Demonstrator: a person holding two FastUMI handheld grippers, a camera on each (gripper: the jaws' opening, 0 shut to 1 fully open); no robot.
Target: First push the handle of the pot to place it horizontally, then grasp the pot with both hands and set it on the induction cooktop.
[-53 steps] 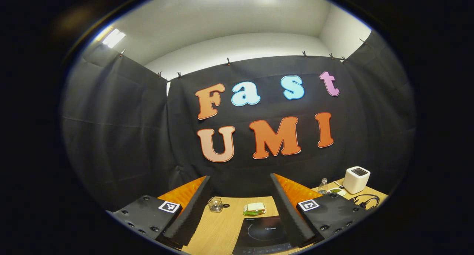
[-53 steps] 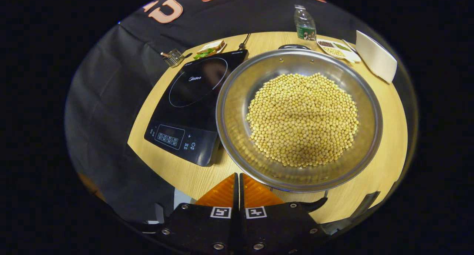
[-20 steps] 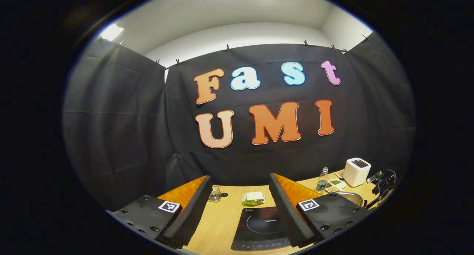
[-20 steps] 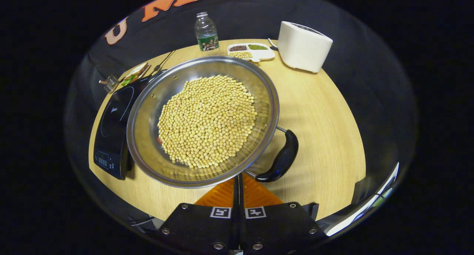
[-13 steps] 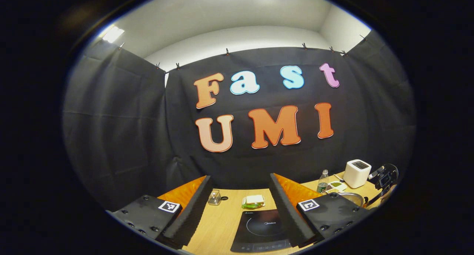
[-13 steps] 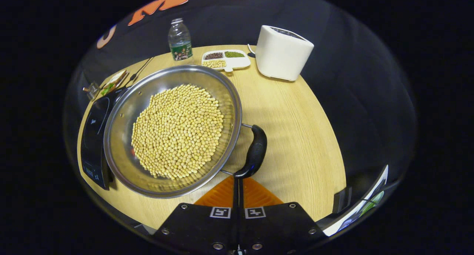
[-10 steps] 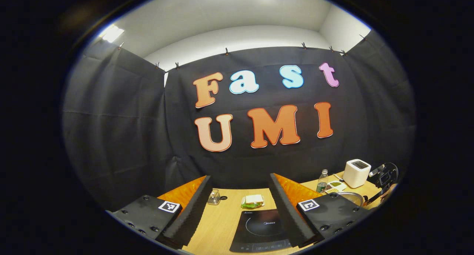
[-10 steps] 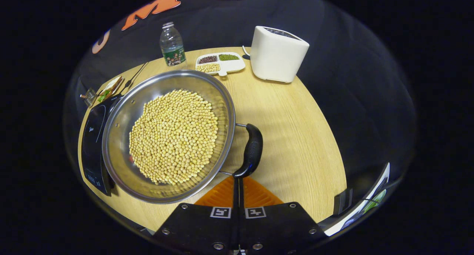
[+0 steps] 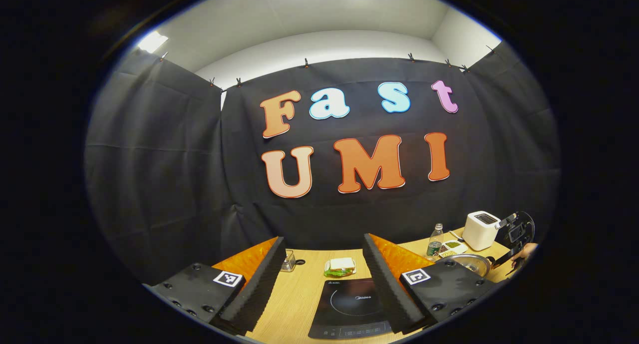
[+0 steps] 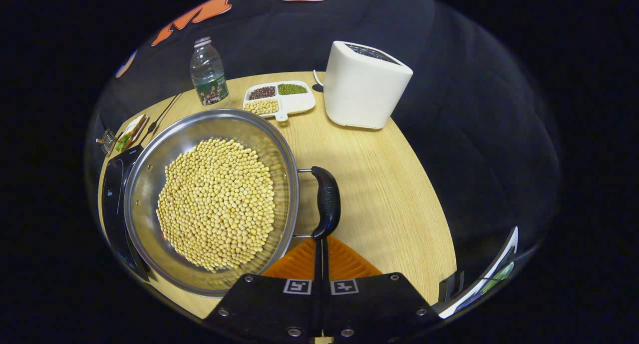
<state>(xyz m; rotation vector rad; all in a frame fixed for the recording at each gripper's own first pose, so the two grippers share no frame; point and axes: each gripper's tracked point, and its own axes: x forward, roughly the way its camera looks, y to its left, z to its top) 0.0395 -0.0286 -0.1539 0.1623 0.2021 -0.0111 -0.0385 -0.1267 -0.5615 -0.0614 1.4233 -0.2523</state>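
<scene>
A steel pot full of yellow soybeans stands on the wooden table, its left edge over the black induction cooktop. On the pot's right side sits its black handle. My right gripper is shut with nothing in it, and its tips touch the near end of that handle. My left gripper hangs open above the table's near edge, with the cooktop between its fingers. Far to its right I see the pot and the right gripper.
A white boxy appliance, a white tray of sorted beans and a water bottle stand behind the pot. A sandwich and a small wire holder lie beyond the cooktop. Bare tabletop lies right of the handle.
My shut right gripper has swung round the pot's right side and met the handle's near end. The handle has turned from slanted to in line with my fingers. The left gripper barely moved.
</scene>
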